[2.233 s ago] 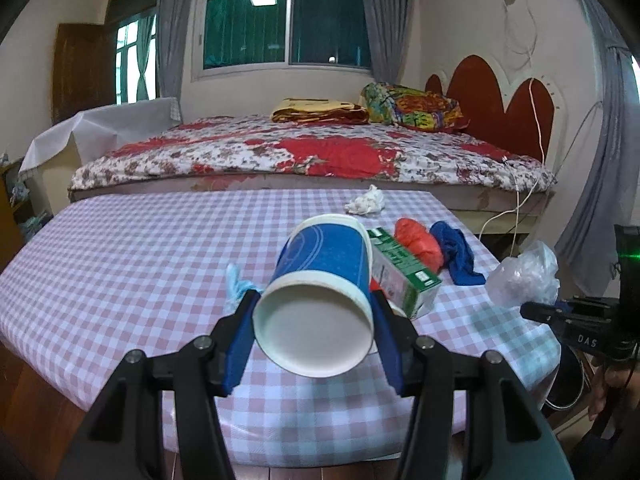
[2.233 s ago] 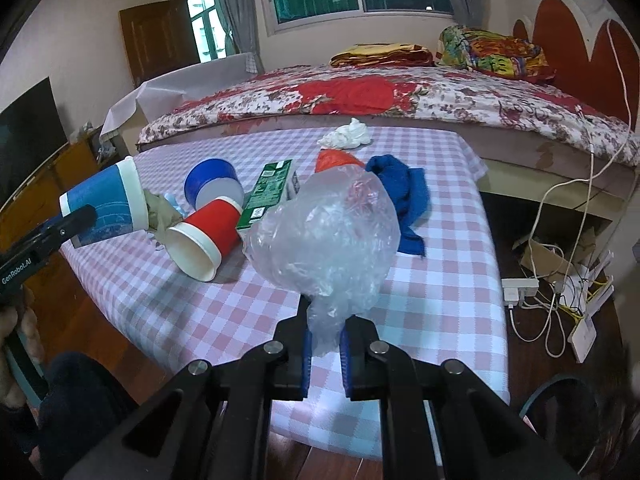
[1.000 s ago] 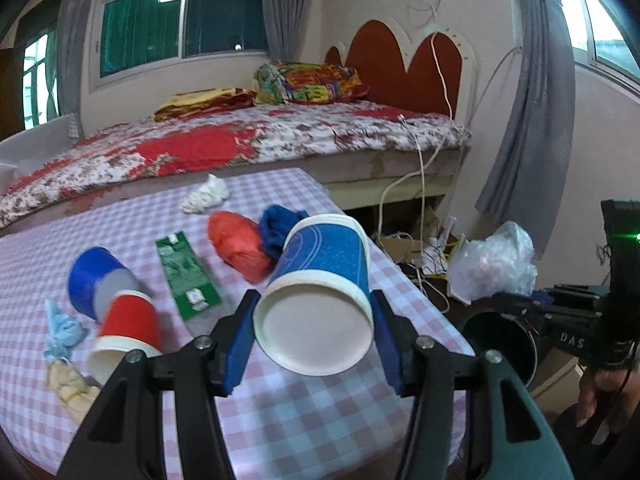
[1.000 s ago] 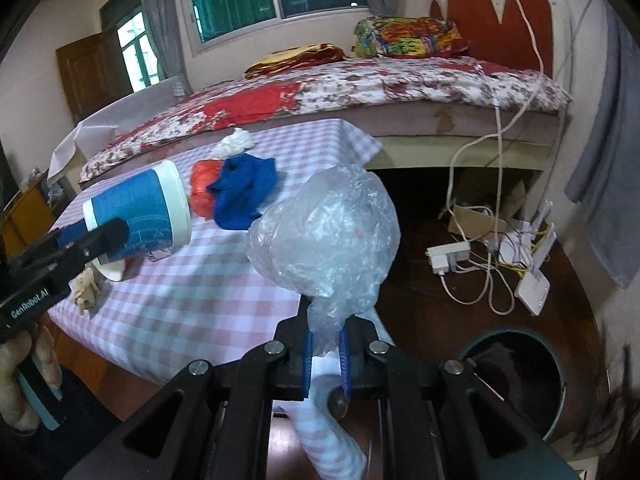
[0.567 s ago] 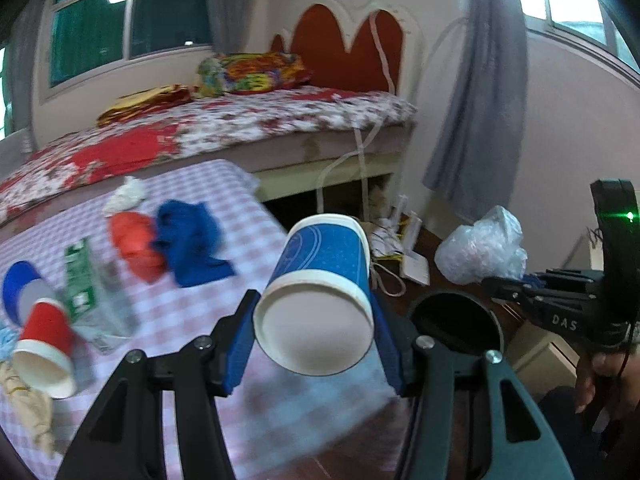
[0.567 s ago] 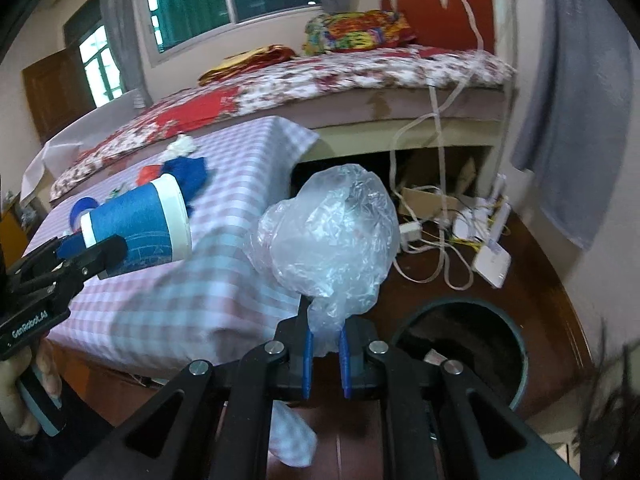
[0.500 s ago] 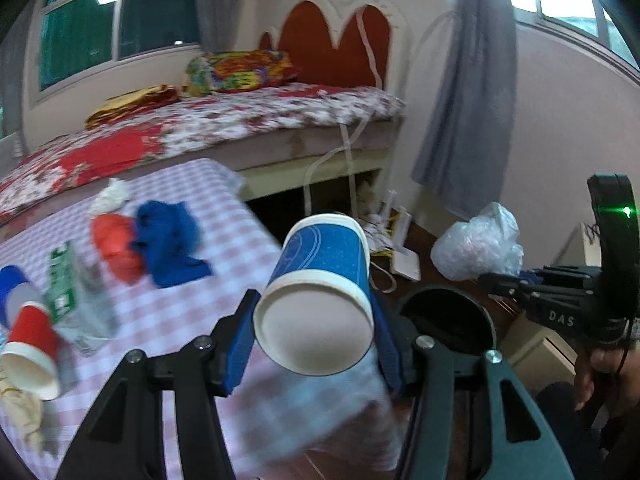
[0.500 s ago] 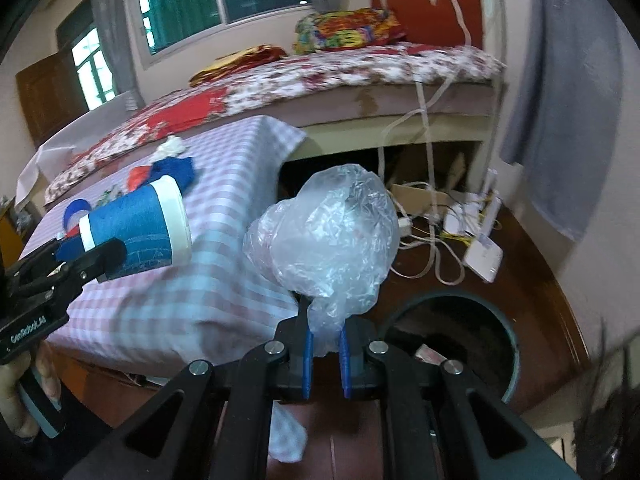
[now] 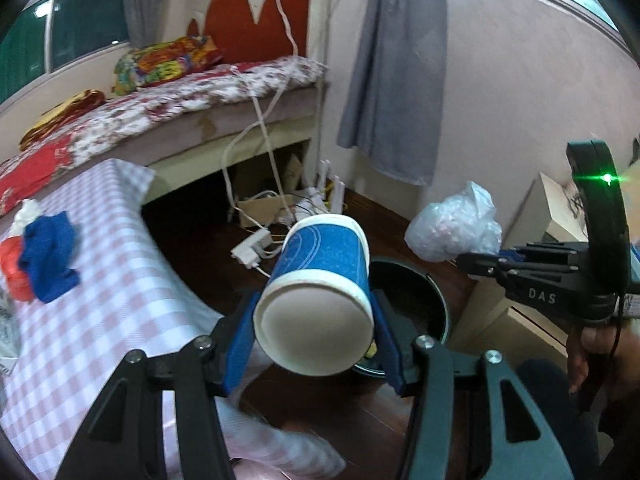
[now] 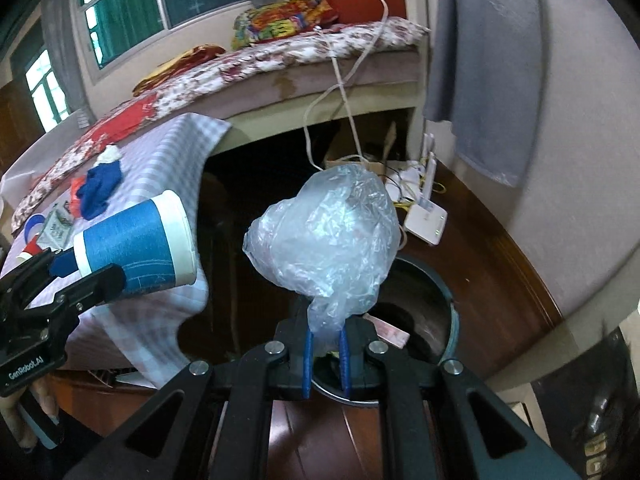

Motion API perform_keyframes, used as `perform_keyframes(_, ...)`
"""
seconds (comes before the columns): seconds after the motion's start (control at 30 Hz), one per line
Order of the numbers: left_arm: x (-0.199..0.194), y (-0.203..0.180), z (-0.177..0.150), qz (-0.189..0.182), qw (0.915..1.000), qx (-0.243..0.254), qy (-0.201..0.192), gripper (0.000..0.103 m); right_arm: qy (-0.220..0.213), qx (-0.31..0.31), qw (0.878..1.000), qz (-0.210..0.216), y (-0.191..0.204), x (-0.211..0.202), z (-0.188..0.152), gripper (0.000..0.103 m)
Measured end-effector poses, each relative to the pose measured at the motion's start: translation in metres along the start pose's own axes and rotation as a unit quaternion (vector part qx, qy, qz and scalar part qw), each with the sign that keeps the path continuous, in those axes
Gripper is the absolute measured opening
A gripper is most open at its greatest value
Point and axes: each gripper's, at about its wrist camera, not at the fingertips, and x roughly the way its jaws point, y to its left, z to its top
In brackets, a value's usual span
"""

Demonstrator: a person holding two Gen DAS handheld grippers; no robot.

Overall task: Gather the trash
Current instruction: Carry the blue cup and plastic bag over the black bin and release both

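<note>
Left wrist view: we have the left gripper (image 9: 316,336) with its jaws closed about halfway, blue pads pressing both sides of a blue paper cup (image 9: 320,292). The cup lies on its side, closed base toward the camera, long axis running away from us and slightly up. Directly beyond and below it sits the dark round bin (image 9: 420,300) on the wooden floor, partly hidden by the cup. Off to the right the right gripper (image 9: 466,259) holds a clear plastic bag (image 9: 454,226), which hangs above the bin's far side. The checked counter (image 9: 100,320) falls away to the left, a blue cloth (image 9: 48,256) and something red beside it on top.

Right wrist view: our jaws are nearly shut, pinching the neck of the bag (image 10: 328,236), which balloons up ahead of them. The bin (image 10: 440,312) lies just beyond and beneath the jaws, paper scraps inside. We judge the bag nearer to the opening than the cup (image 10: 140,244), which sits left, over the counter's (image 10: 168,152) hanging edge. Cables, a power strip (image 10: 426,220) and the bed (image 10: 320,52) lie behind; nothing blocks the drop.
</note>
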Motion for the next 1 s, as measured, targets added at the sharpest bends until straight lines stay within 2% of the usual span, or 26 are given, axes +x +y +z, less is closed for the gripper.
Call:
perform_keyframes(0.23,0.03,-0.023,-0.004,-0.025,0.9989,0.021,0.034,0.055,0.031,0.019,0.999,-0.017,-0.031,0.023,-0.016,0.011)
perform_keyframes(0.6,0.092,-0.044,-0.012,-0.055,0.9938,0.005,0.097,0.055,0.112,0.019,0.993,-0.022,-0.054,0.09,-0.045,0.011)
perform_keyframes(0.7,0.115,-0.048,-0.016,-0.083,0.9888,0.0,0.124,0.058,0.14,0.008,0.99,-0.023,-0.057,0.112,-0.051,0.012)
perform_keyframes(0.73,0.123,-0.047,-0.018,-0.091,0.9873,-0.004,0.13,0.06,0.157,-0.002,0.987,-0.024,-0.058,0.123,-0.054,0.022)
perform_keyframes(0.77,0.129,-0.048,-0.02,-0.084,0.9869,-0.002,0.137,0.068,0.177,-0.012,0.984,-0.029,-0.058,0.135,-0.057,0.056)
perform_keyframes(0.8,0.134,-0.048,-0.022,-0.075,0.9863,-0.002,0.147,0.072,0.185,-0.02,0.981,-0.048,-0.061,0.143,-0.06,0.075)
perform_keyframes(0.83,0.135,-0.047,-0.025,-0.064,0.9861,-0.004,0.153,0.081,0.176,-0.026,0.982,-0.067,-0.064,0.146,-0.063,0.09)
perform_keyframes(0.87,0.135,-0.044,-0.026,-0.054,0.9867,-0.004,0.153,0.092,0.172,-0.027,0.982,-0.074,-0.066,0.145,-0.064,0.09)
perform_keyframes(0.93,0.129,-0.039,-0.028,-0.035,0.9887,-0.007,0.146,0.095,0.171,-0.017,0.981,-0.088,-0.073,0.142,-0.065,0.091)
perform_keyframes(1.0,0.126,-0.035,-0.03,-0.027,0.989,-0.011,0.145,0.096,0.156,-0.008,0.983,-0.099,-0.08,0.133,-0.064,0.098)
